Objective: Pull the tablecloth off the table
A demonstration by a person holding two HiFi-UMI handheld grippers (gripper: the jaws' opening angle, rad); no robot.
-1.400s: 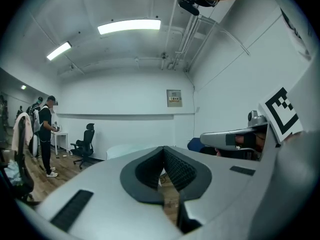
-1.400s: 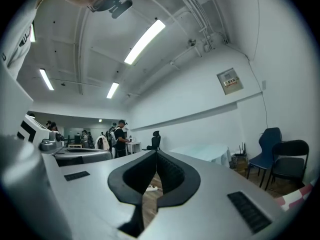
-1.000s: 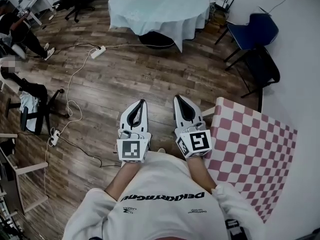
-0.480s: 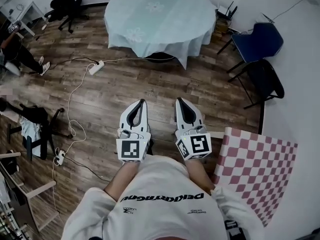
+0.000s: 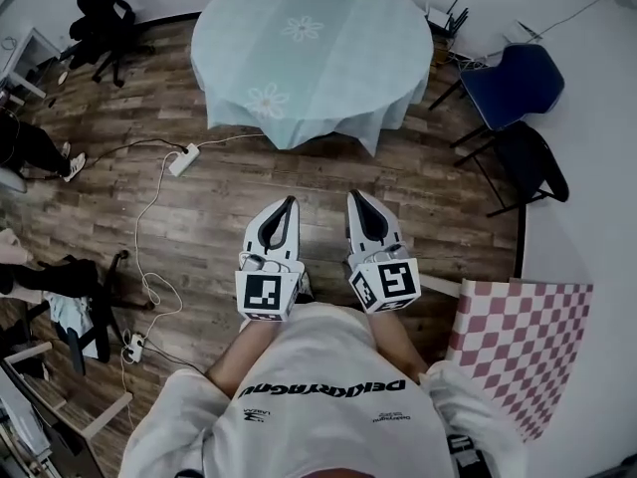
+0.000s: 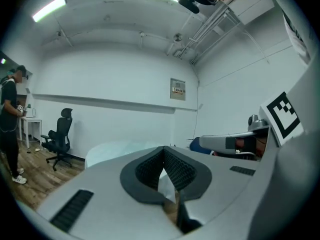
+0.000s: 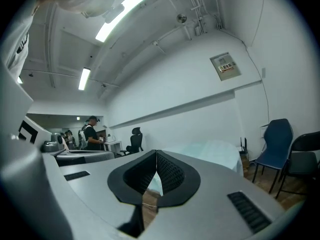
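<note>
The dark wooden plank floor (image 5: 249, 182) takes up most of the room. At its far end stands the round table, fully covered by the pale mint-green tablecloth with white flower prints (image 5: 314, 48). The cloth lies flat on top and hangs in folds all round the edge, and nothing stands on it. A pink-and-white checked cloth (image 5: 523, 352) covers another surface close on the person's right, and a blue chair (image 5: 518, 73) and a black chair (image 5: 523, 162) stand by the right wall.

What matters is where the mint cloth lies from the tongs: straight ahead of both, well apart, with bare floor between. A round table has no long axis, so the hem facing the person is the part to go for. The left gripper (image 5: 289, 202) and right gripper (image 5: 354, 197) are held side by side, level, pointing at that hem. Neither is clearly nearer. The lowest-hanging fold (image 5: 373, 137) sits a little to the right, so I'd judge it the right one's easier catch.

Each gripper's own view shows its pads pressed together with nothing between them. The tablecloth (image 6: 115, 151) shows pale beyond the left gripper's tips (image 6: 162, 151) and again (image 7: 215, 151) past the right's (image 7: 156, 156). A white power strip on its cable (image 5: 181, 159) lies off to the left, clear of the straight path.
</note>
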